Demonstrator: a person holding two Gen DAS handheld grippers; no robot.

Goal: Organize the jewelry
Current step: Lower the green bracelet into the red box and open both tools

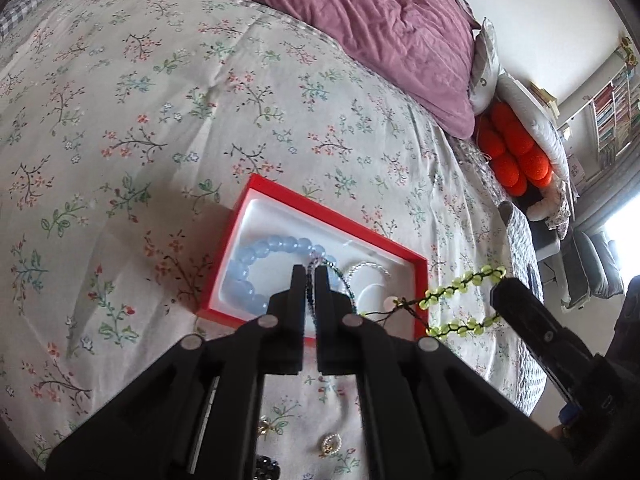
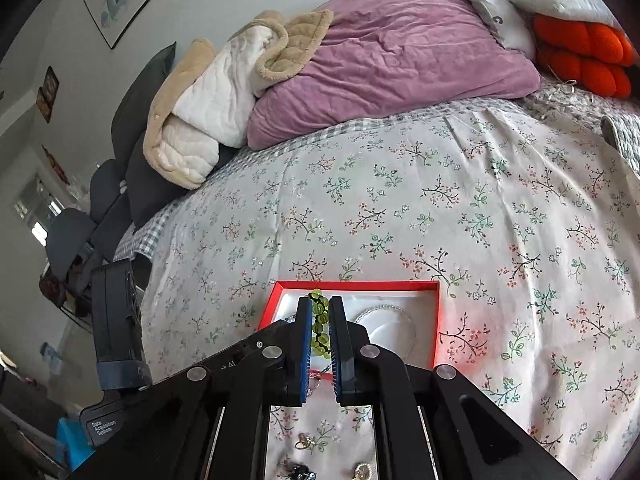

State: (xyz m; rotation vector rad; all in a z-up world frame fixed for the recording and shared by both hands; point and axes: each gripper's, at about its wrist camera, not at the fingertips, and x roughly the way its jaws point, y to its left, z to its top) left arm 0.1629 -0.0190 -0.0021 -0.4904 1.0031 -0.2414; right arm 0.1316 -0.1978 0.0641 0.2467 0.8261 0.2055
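On the floral bedspread (image 1: 160,92) sits a red rectangular box (image 1: 340,222) with a smooth white moulded lining; in the left wrist view its long axis runs from about ten o'clock to four o'clock. Inside it lies a bracelet of round, translucent pale-blue beads (image 1: 256,268) curled into a ring at the nine o'clock end, with a thin silvery beaded chain (image 1: 370,266) looped toward three o'clock. The left gripper (image 1: 308,276) is pinched tight on a fine dark beaded strand (image 1: 334,270) over the box. The right gripper (image 2: 320,312) is clamped on a green bracelet (image 1: 460,300) of small glossy yellow-green beads knotted on dark cord; seen from the left wrist, that bracelet hangs as an open loop stretched from nine to three o'clock, just past the box's right corner. Near six o'clock, small loose pieces of jewelry (image 2: 308,444) rest on the fabric. At twelve o'clock lies a crinkled mauve pillow (image 2: 400,56), beside a knobbly orange cushion (image 2: 584,56).
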